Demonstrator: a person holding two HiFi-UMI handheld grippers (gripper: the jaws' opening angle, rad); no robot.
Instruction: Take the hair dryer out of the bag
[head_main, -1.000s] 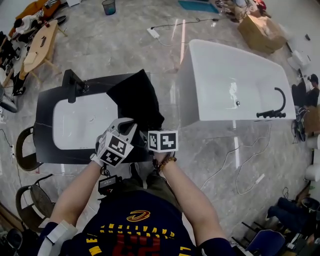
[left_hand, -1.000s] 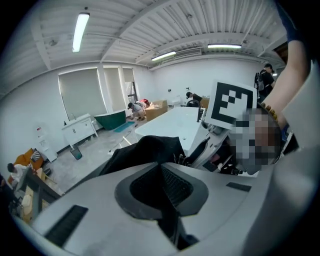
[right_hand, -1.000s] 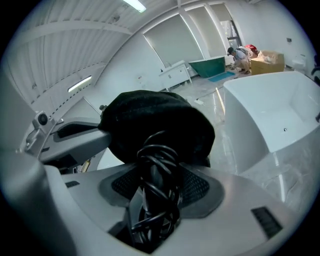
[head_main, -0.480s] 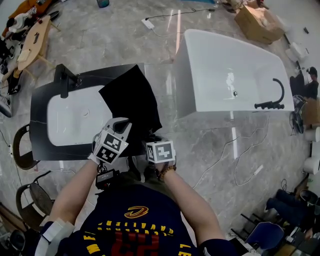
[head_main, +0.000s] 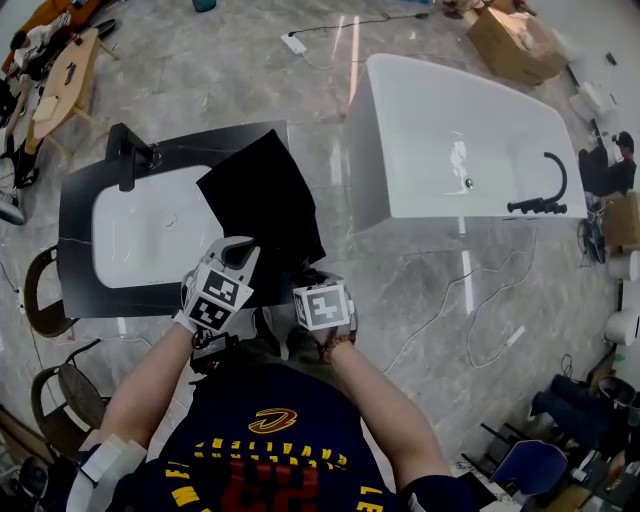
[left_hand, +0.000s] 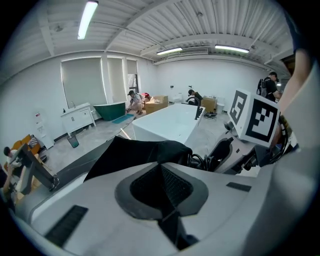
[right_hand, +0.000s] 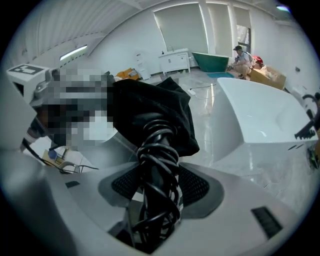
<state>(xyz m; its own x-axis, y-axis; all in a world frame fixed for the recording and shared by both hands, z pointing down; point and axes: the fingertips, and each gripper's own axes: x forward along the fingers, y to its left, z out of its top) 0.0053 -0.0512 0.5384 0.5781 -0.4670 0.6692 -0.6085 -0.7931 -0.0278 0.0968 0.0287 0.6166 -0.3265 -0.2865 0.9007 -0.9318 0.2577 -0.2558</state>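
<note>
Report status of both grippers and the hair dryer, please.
Left gripper shut on bag edge. Right gripper shut on hair dryer, at cord-wrapped handle. Its head hidden in bag. No obstruction visible.

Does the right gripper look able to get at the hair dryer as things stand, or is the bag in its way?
Likely yes: the right gripper is clamped on the cord-wrapped handle of the hair dryer, which pokes out of the black bag. The left gripper pinches the bag's edge.
</note>
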